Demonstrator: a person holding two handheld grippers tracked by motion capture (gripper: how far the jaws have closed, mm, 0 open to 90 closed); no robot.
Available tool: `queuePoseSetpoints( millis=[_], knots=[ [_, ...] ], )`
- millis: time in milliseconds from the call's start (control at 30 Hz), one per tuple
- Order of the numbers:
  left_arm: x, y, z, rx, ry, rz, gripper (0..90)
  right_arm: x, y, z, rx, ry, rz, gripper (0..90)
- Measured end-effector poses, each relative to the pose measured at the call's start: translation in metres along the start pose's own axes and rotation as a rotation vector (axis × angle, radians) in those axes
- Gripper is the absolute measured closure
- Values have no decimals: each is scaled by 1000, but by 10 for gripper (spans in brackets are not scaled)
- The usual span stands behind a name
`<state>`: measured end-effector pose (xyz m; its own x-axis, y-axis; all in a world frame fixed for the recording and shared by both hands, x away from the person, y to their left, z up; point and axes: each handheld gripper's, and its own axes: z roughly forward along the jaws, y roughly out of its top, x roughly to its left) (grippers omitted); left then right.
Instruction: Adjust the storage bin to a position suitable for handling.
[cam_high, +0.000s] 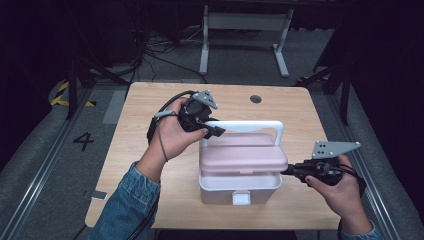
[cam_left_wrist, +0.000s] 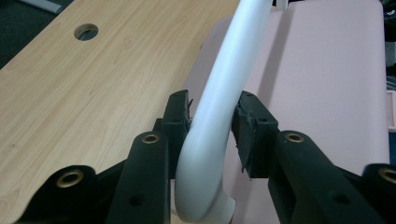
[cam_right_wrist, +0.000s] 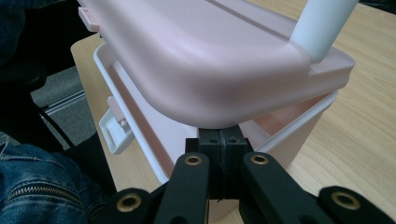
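jaws of the left gripper (cam_left_wrist: 212, 135) pinch the curved white plastic handle (cam_left_wrist: 219, 93) above a pale pink plastic lid (cam_right_wrist: 196, 60). right gripper (cam_right_wrist: 223, 144), jaws pressed together, sits just under that lid's raised corner, at the white box's (cam_high: 240, 187) rim.

A light wooden table (cam_high: 145, 165) is set on grey floor (cam_high: 40, 165); behind, perhaps a white stand (cam_high: 245, 30) is seen.

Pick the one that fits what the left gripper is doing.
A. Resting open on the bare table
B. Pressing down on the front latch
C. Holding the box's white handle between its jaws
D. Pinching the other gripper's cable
C: in the left gripper view the white handle passes between the two black jaws of the left gripper, above the pink lid.
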<state>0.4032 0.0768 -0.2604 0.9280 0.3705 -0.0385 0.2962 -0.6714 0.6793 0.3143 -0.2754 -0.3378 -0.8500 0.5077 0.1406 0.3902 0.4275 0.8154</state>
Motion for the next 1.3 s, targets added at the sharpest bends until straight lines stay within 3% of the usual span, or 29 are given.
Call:
queuePoseSetpoints(
  millis=[67, 100, 233, 367, 667, 900, 1100, 1300],
  knots=[
    [0, 0, 0, -7, -3, -3, 652, 0, 0, 0, -2, 1, 1, 900],
    [0, 0, -1, -26, -2, -15, 571, 0, 1, 0, -7, -5, -4, 900],
    [0, -1, -3, -45, 5, -40, 422, 0, 2, -1, -14, -7, -6, 900],
    [-2, -6, -12, -53, 45, -42, 377, 1, 4, 0, -19, -12, -16, 900],
    [-4, -38, -52, -135, 143, -83, 375, 2, 15, -7, -68, -42, -35, 900],
    [0, -62, -57, -160, 168, -128, 382, 1, 21, -9, -98, -50, -39, 900],
    [3, -81, -56, -147, 172, -157, 383, 0, 27, -8, -131, -71, -48, 900],
    [1, -87, -53, -126, 191, -132, 382, -5, 36, -10, -143, -88, -62, 900]
  ],
)
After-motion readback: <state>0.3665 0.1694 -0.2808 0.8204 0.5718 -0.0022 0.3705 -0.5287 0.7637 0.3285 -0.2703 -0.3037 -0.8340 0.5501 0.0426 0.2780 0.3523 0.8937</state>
